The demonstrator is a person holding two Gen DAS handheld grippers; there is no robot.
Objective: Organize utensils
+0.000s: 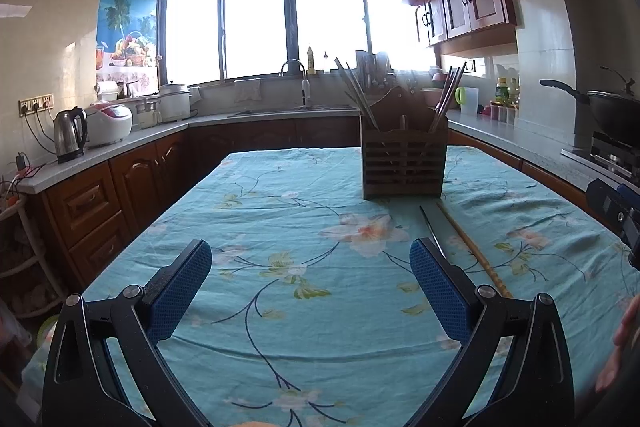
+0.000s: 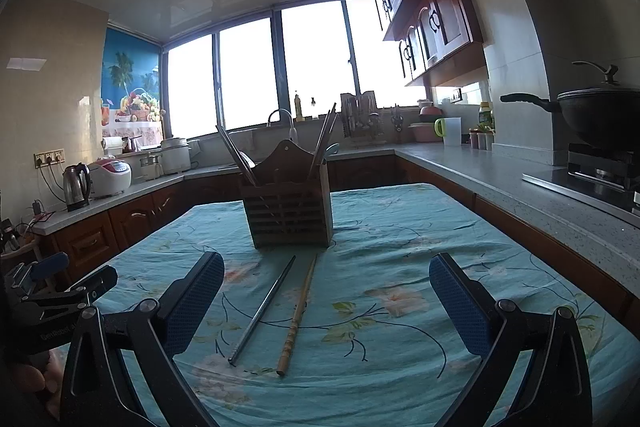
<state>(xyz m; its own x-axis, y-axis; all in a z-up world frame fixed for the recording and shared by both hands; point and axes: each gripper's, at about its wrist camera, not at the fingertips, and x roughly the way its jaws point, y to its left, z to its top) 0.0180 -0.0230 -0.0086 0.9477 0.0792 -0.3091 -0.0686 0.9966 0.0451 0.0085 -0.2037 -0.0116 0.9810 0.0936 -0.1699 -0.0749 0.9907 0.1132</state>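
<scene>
Left hand-held gripper (image 1: 310, 289) wide, empty, right hand-held gripper (image 2: 326, 301) wide, above chopsticks (image 2: 276, 311)

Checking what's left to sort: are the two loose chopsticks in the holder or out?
Out. The metal chopstick and bamboo chopstick lie flat on the tablecloth, before the wooden holder.
</scene>
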